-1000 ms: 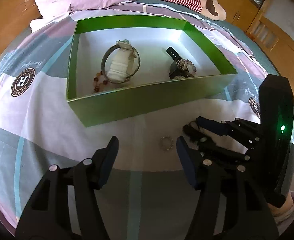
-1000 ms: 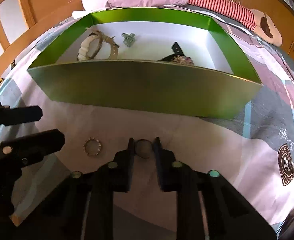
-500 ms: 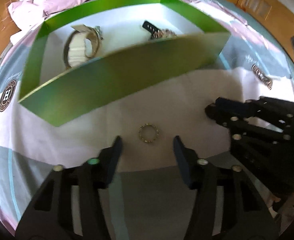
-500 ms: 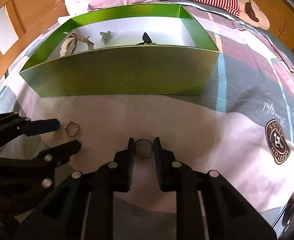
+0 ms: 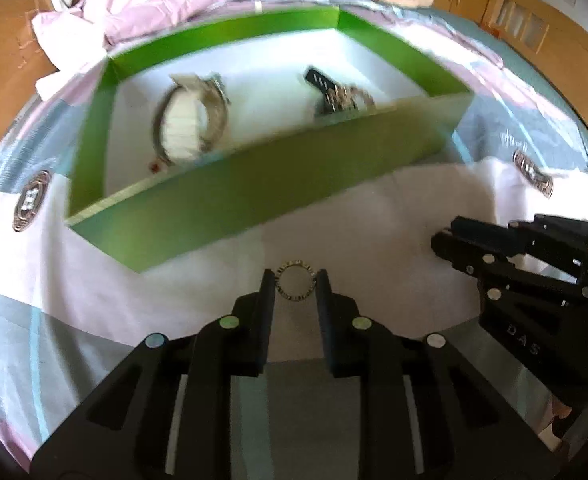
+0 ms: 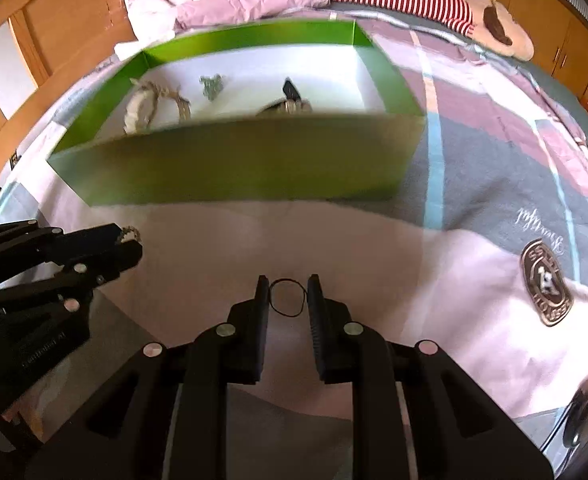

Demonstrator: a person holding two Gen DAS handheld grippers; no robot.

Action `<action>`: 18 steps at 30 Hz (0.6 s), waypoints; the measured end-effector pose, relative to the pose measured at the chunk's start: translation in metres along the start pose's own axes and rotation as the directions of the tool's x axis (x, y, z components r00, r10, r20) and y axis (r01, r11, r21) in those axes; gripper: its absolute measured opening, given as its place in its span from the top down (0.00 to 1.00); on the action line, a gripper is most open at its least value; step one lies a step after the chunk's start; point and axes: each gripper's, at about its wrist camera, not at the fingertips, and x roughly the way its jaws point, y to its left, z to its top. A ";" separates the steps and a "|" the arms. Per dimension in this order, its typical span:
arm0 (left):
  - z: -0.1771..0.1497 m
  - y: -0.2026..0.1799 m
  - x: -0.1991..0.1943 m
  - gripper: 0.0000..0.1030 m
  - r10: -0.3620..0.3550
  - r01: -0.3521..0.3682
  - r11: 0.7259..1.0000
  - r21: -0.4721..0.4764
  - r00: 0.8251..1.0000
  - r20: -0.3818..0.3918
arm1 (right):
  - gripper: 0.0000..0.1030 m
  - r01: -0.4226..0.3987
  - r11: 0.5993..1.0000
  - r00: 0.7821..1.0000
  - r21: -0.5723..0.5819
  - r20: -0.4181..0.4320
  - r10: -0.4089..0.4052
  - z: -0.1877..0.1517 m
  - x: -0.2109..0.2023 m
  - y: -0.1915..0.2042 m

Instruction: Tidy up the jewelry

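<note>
While left gripper (image 5: 295, 280) closes, beaded ring (image 5: 295, 286) between.

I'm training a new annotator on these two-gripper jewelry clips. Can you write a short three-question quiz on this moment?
1. True or false: the green box already holds a white-strapped watch.
2. Which does the right gripper have between its fingers? A) a thin dark ring B) a red bead C) the black watch
3. Fill in: the beaded ring sits between the fingers of the ___ gripper, whose jaws are closing.

Key: 1 true; 2 A; 3 left
</note>
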 end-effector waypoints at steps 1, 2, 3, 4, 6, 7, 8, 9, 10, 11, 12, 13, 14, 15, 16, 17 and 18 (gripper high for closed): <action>0.002 0.002 -0.008 0.80 -0.004 0.005 1.000 -0.008 1.000 0.023 | 0.81 0.004 1.000 1.000 -0.001 0.017 -0.004 0.003 -0.007 0.000; 0.003 0.003 -0.016 0.80 -0.009 0.009 1.000 -0.013 0.999 0.048 | 0.81 0.004 1.000 1.000 0.000 0.031 -0.004 0.006 -0.013 0.000; 0.005 0.004 -0.022 0.80 -0.010 0.011 1.000 -0.018 0.998 0.067 | 0.81 0.000 1.000 0.999 0.000 0.046 0.000 0.008 -0.019 0.000; 0.008 0.007 -0.034 0.80 -0.018 0.021 0.999 -0.026 0.995 0.101 | 0.81 -0.003 1.000 0.998 -0.001 0.060 0.003 0.011 -0.025 -0.001; 0.014 0.012 -0.051 0.80 -0.039 0.045 0.998 -0.040 0.987 0.154 | 0.81 -0.007 1.000 0.994 -0.003 0.111 0.007 0.024 -0.043 -0.001; 0.019 0.015 -0.060 0.80 -0.048 0.058 0.997 -0.050 0.981 0.188 | 0.81 -0.016 1.000 0.990 0.000 0.138 0.015 0.032 -0.052 -0.002; 0.025 0.019 -0.069 0.80 -0.044 0.058 0.996 -0.062 0.975 0.216 | 0.81 -0.025 1.000 0.987 0.003 0.158 0.024 0.039 -0.059 -0.003; 0.031 0.022 -0.072 0.80 -0.037 0.054 0.996 -0.070 0.973 0.229 | 0.81 -0.037 0.999 0.983 0.007 0.180 0.035 0.048 -0.065 -0.004; 0.038 0.026 -0.077 0.80 -0.028 0.051 0.995 -0.084 0.968 0.249 | 0.81 -0.043 0.999 0.980 0.010 0.194 0.040 0.055 -0.068 -0.004; 0.048 0.031 -0.081 0.80 -0.020 0.049 0.993 -0.106 0.965 0.262 | 0.81 -0.044 0.999 0.976 0.013 0.213 0.040 0.065 -0.072 -0.004; 0.055 0.035 -0.082 0.80 -0.012 0.045 0.992 -0.120 0.965 0.263 | 0.81 -0.041 0.999 0.972 0.015 0.230 0.037 0.073 -0.075 -0.003; 0.069 0.041 -0.081 0.80 0.001 0.037 0.989 -0.143 0.966 0.258 | 0.81 -0.041 0.999 0.969 0.015 0.245 0.037 0.082 -0.076 -0.003; 0.077 0.045 -0.082 0.80 0.007 0.036 0.986 -0.160 0.966 0.260 | 0.81 -0.048 0.999 0.964 0.019 0.262 0.041 0.092 -0.076 -0.003; 0.086 0.049 -0.081 0.80 0.013 0.035 0.983 -0.178 0.964 0.264 | 0.81 -0.054 0.998 0.962 0.024 0.270 0.045 0.099 -0.075 -0.003; 0.099 0.053 -0.078 0.80 0.022 0.032 0.979 -0.200 0.965 0.260 | 0.81 -0.059 0.998 0.961 0.030 0.271 0.048 0.106 -0.073 -0.003; 0.107 0.055 -0.073 0.80 0.029 0.028 0.976 -0.216 0.966 0.256 | 0.81 -0.059 0.997 0.962 0.040 0.268 0.046 0.116 -0.066 -0.004; 0.113 0.057 -0.068 0.80 0.037 0.022 0.973 -0.228 0.967 0.253 | 0.81 -0.054 0.998 0.964 0.044 0.262 0.040 0.121 -0.060 -0.003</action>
